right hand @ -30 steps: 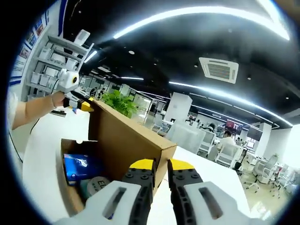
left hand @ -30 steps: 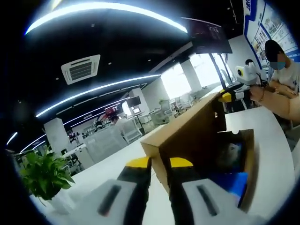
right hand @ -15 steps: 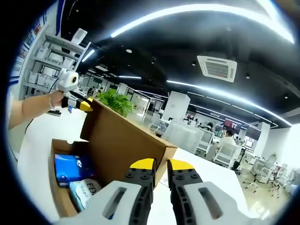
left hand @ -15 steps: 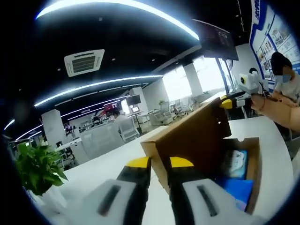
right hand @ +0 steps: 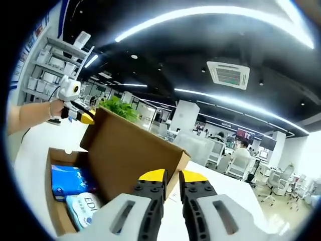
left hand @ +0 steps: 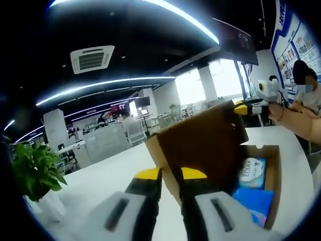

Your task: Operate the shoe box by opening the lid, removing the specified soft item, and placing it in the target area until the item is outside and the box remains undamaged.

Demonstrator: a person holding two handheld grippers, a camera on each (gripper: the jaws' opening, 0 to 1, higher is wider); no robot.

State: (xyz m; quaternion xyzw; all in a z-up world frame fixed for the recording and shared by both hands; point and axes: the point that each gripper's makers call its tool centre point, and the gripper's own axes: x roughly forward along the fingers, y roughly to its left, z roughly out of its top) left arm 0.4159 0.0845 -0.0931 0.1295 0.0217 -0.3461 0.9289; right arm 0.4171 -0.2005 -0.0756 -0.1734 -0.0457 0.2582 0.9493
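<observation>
So both grippers are on the lid (left hand: 200, 140) of the shoe box (right hand: 57, 221), 1 at each end of its free edge. In the left gripper view, the left gripper (left hand: 170, 175) has its 2 yellow-tipped jaws nearly together with the corner of the cardboard flap running down between them, so I'd call that pinching the lid. Same story in the right gripper view: the right gripper (right hand: 171, 176) is closed down to a thin slot on the other corner of the lid. The lid is swung up well past halfway, hinged along the far long side, and the box sits on the white bench (left hand: 100, 175), toward the edge where a person is sitting.

Inside you can see 2 soft packs: a pale one with printed lettering (right hand: 83, 208) and a blue one (right hand: 67, 178) right beside it, touching. Can't tell from here which is the "specified" one.

Handling guess: those packs look like tissues or wipes in plastic film, so light and squishy, a bit slippery. I'd grab across the narrow middle of the pack, not a corner, so the film doesn't just slide out. The cardboard lid is stiff but creases easily, so no yanking past the hinge. There's also a potted plant (left hand: 32, 170) near the bench's far edge, well away from the box.
</observation>
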